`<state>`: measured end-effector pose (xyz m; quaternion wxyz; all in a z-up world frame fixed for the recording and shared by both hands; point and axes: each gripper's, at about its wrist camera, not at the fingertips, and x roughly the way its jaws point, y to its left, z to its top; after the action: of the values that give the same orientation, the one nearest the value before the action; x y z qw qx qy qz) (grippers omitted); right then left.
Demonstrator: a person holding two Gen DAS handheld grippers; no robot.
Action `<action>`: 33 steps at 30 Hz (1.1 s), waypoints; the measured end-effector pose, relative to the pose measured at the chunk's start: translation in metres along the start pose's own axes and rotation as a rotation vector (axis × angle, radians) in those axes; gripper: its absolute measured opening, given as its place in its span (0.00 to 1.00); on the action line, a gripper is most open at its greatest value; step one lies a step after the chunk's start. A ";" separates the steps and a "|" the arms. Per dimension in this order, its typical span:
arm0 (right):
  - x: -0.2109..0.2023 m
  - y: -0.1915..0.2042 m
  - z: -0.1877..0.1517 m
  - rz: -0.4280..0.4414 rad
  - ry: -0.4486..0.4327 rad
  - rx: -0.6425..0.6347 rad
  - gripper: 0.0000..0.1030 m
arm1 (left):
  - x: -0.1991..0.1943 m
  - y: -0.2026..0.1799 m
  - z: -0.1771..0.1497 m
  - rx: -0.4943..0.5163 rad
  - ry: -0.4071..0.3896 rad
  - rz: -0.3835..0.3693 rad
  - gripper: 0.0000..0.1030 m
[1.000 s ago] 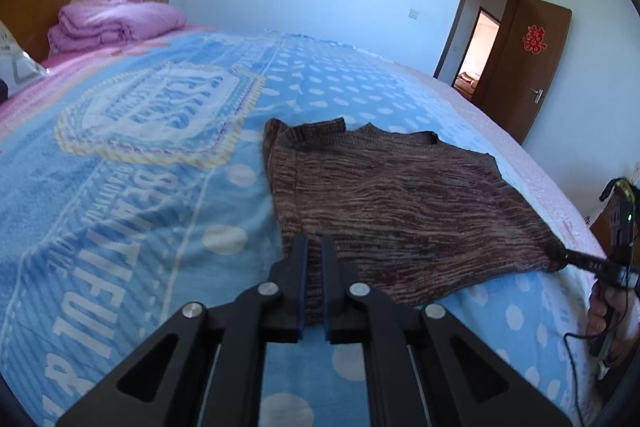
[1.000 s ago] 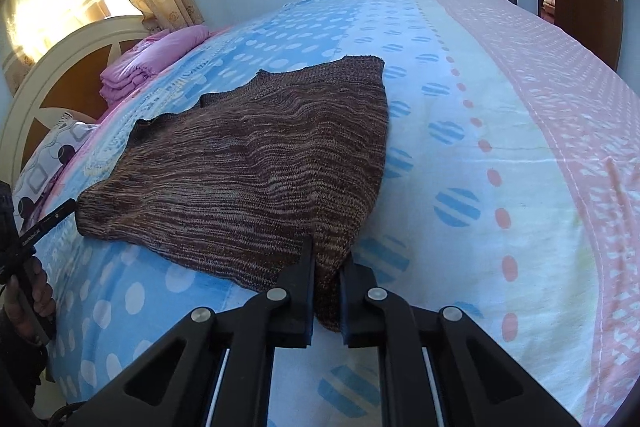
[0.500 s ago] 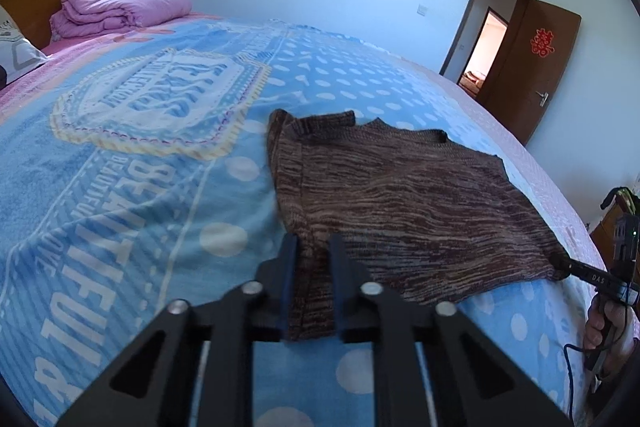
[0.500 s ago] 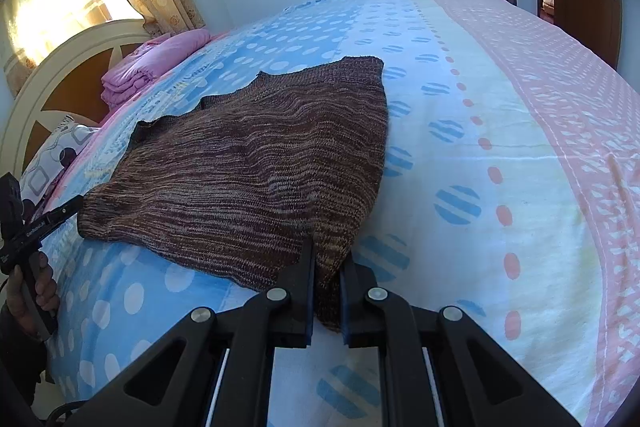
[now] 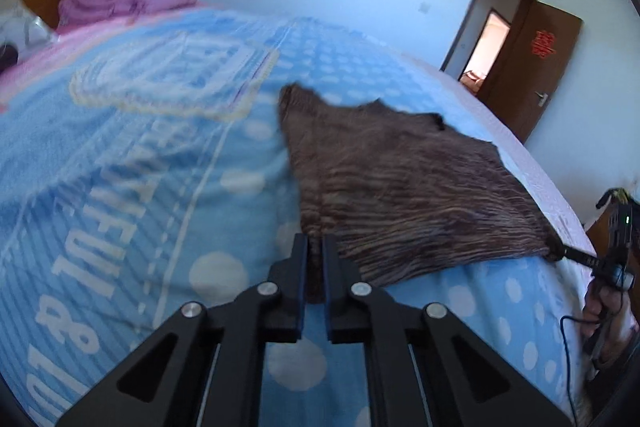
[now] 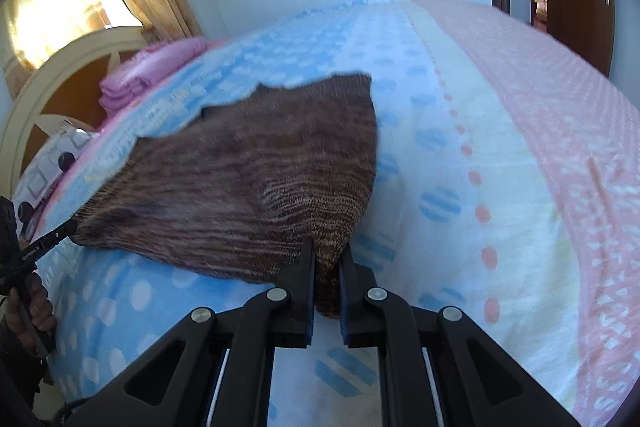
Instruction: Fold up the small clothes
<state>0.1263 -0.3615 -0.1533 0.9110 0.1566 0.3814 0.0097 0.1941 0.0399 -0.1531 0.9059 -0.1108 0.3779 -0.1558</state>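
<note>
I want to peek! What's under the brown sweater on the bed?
Under the brown sweater you can see only the blue dotted blanket around its edges. Both grippers, left and right, pinch its near corners. Anything beneath its middle is covered.

"& FUL" on blue bedspread (image 5: 100,227), red sign on door (image 5: 542,45)

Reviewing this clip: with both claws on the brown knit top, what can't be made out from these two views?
- Brown knit top: motion blur in both views; whether its far edge has left the bed is unclear.
- Corners pinched in the left claw and right claw: covered by the fingers.
- Bedspread lettering: blurred, cut off by the left-wrist frame edge.
- Underside of the top: hidden by the top itself.
</note>
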 end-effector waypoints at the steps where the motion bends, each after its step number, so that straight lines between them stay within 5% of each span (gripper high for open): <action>1: 0.005 -0.001 -0.002 -0.003 0.020 -0.003 0.09 | 0.000 0.005 0.003 -0.032 0.007 0.009 0.16; 3: 0.002 0.001 -0.003 -0.023 0.001 -0.011 0.09 | -0.002 0.010 0.009 -0.049 0.010 0.062 0.37; 5: -0.005 0.001 0.002 -0.066 -0.010 -0.001 0.24 | -0.015 0.012 0.016 -0.020 -0.037 0.131 0.56; 8: -0.026 0.006 0.013 -0.178 -0.070 -0.007 0.35 | -0.029 0.013 0.026 -0.004 -0.105 0.159 0.66; 11: -0.035 0.031 0.031 -0.163 -0.122 -0.072 0.38 | -0.019 0.004 0.042 0.025 -0.128 0.185 0.69; 15: 0.004 0.075 0.060 0.010 -0.040 -0.144 0.48 | 0.018 -0.018 0.048 0.123 -0.080 0.274 0.72; 18: 0.046 0.091 0.065 0.003 0.034 -0.144 0.48 | 0.045 -0.032 0.040 0.243 0.001 0.388 0.72; 21: 0.076 0.094 0.045 -0.064 0.155 -0.154 0.49 | 0.048 -0.030 0.030 0.269 0.056 0.393 0.80; 23: 0.068 0.099 0.030 -0.110 0.143 -0.218 0.49 | 0.042 -0.021 0.027 0.251 0.063 0.410 0.92; 27: 0.051 0.103 0.020 -0.142 0.235 -0.233 0.49 | 0.042 -0.007 0.027 0.166 0.088 0.348 0.96; 29: 0.044 0.113 0.029 -0.156 0.188 -0.248 0.49 | 0.043 0.001 0.029 0.115 0.103 0.328 0.98; 33: 0.047 0.152 0.056 0.029 0.056 -0.274 0.50 | 0.041 -0.006 0.024 0.131 0.083 0.347 0.99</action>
<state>0.2136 -0.2261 -0.1044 0.9125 0.0359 0.3997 0.0792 0.2378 0.0211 -0.1614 0.9081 0.0219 0.4173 -0.0261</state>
